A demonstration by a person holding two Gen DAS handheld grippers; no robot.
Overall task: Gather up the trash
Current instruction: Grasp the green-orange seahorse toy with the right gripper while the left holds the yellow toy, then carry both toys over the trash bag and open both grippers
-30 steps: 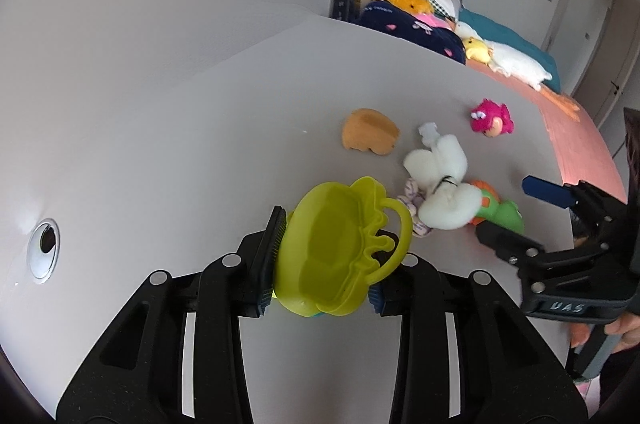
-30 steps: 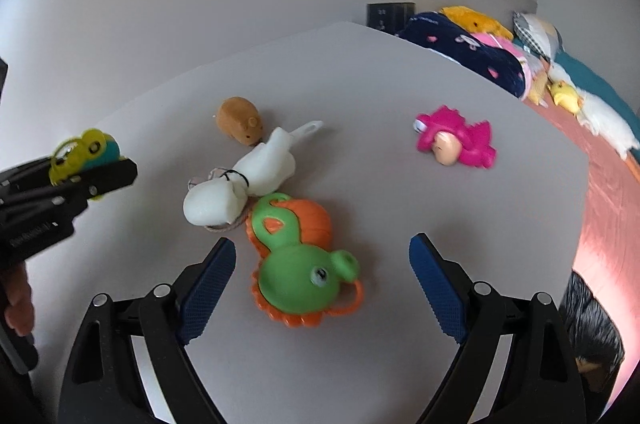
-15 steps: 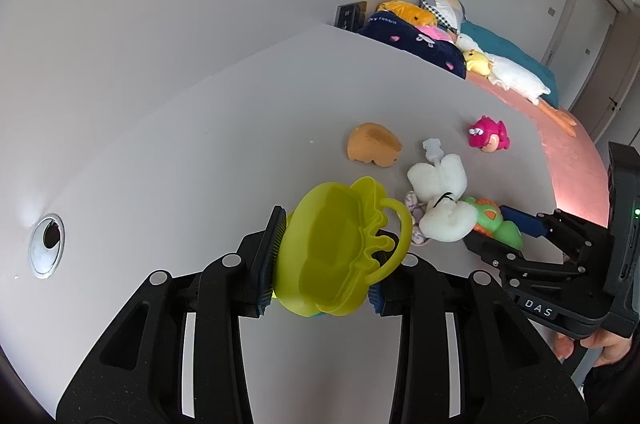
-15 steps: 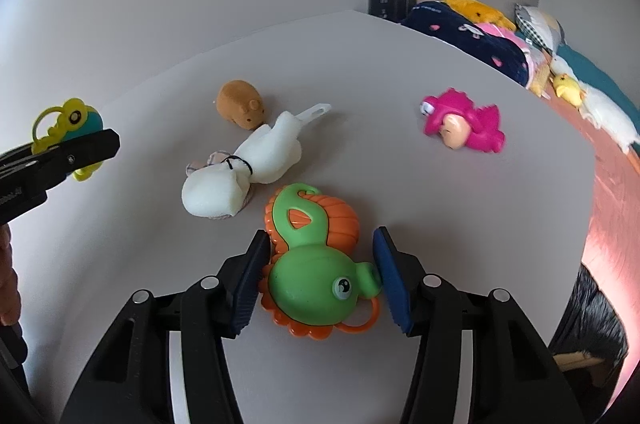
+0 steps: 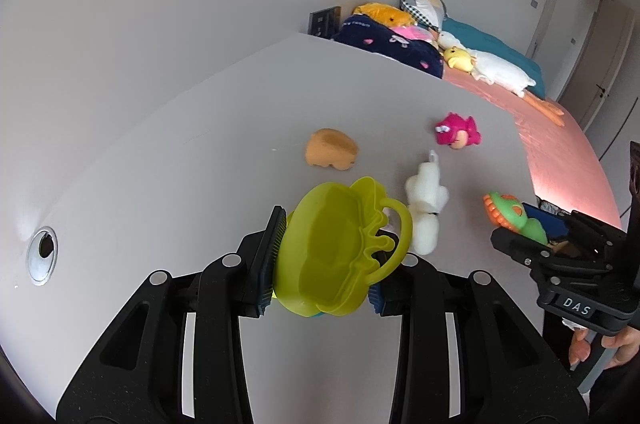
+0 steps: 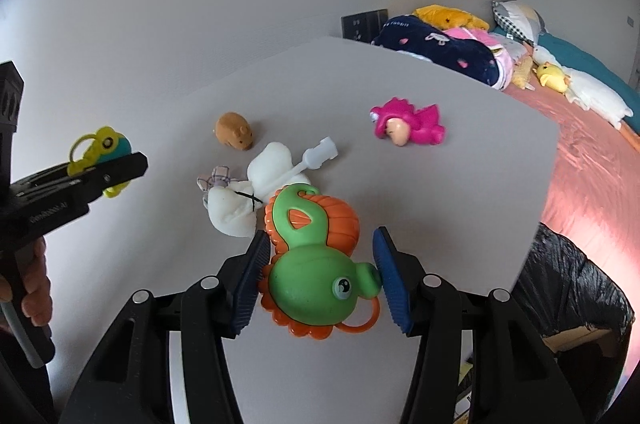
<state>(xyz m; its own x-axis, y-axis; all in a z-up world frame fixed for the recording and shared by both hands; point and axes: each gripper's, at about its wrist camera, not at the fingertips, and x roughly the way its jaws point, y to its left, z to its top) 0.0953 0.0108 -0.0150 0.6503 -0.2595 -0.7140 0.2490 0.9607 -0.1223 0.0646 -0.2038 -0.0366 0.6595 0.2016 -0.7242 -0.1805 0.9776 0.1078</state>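
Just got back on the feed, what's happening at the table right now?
Each hand-held gripper has a toy. The left gripper is shut on the yellow-green toy, held above the table. The right gripper is shut on the green and orange toy. The brown, white and pink toys lie untouched.

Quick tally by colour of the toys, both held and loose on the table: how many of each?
Yellow-green plastic toy, in left gripper: 1
Green-and-orange plastic toy, in right gripper: 1
Brown plush mouse: 1
White cloth doll: 1
Pink dinosaur toy: 1
Total: 5
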